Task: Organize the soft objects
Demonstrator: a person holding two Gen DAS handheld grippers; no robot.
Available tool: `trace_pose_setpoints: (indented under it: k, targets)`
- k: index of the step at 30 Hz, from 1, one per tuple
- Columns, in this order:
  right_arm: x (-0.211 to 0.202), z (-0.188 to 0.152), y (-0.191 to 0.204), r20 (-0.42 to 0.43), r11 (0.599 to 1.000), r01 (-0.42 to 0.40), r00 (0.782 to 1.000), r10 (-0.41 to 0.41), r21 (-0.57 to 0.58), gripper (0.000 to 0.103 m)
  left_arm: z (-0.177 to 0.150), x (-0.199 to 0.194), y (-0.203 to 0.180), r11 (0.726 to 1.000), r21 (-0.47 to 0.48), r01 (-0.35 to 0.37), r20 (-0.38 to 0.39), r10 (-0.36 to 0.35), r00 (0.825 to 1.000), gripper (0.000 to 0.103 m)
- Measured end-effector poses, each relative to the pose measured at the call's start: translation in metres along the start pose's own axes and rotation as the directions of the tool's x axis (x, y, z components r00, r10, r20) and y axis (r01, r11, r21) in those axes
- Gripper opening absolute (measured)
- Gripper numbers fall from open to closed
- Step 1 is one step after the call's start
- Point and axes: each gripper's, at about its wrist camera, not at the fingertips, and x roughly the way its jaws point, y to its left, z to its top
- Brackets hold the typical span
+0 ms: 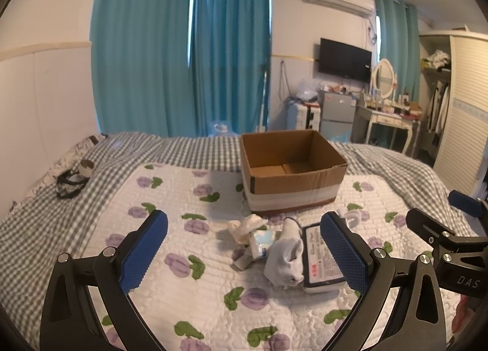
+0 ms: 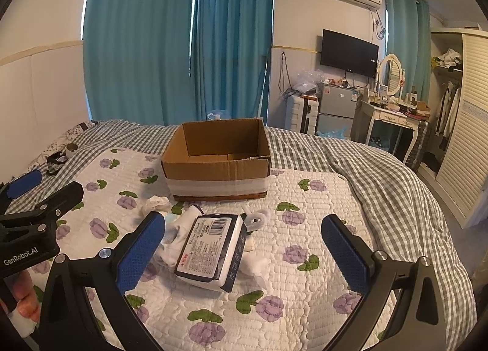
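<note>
On the bed, atop a white quilt (image 2: 305, 229) printed with purple flowers, a small heap of soft things lay just in front of an open cardboard box (image 2: 216, 162) that looked bare inside. Biggest in the heap was a wrapped tissue pack (image 2: 212, 252), and beside it sat a grey-white sock (image 1: 285, 255), a smaller tissue packet (image 1: 261, 241) and a crumpled cream cloth (image 1: 247, 224), all touching or nearly so.

Both grippers hovered above the quilt with nothing in them. The left gripper (image 1: 244, 247) had its jaws spread wide, framing the sock and small packet; the right gripper (image 2: 244, 247) was equally wide apart, framing the tissue pack.

The step in hand seemed to be the first pick, most likely the tissue pack by the right gripper. To do it well, the gripper would probably need to come down over the pack's short width, not its length, and close on the middle so the squashy wrap would not fold or slip out. A grip near one end risked the pack sagging and dragging the sock along.

In the right wrist view the pack's long axis ran from lower left to upper right, its barcode end pointing toward the box and its near end tilted toward the camera. It lay label up, propped slightly on the cloth beneath.
</note>
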Motion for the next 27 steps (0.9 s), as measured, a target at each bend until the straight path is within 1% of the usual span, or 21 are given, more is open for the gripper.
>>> trace_pose_setpoints:
  k: [9, 27]
  targets:
    - [-0.0001, 0.0048, 0.0036, 0.0, 1.0, -0.008, 1.0, 0.008, -0.011, 0.103, 0.0014, 0.0, -0.0017, 1.0, 0.002, 0.001, 0.002, -0.001, 1.0, 0.102]
    - [-0.001, 0.004, 0.0045, -0.004, 1.0, -0.002, 1.0, 0.002, -0.013, 0.103, 0.0007, -0.0008, 0.0014, 1.0, -0.003, 0.002, -0.012, -0.002, 1.0, 0.102]
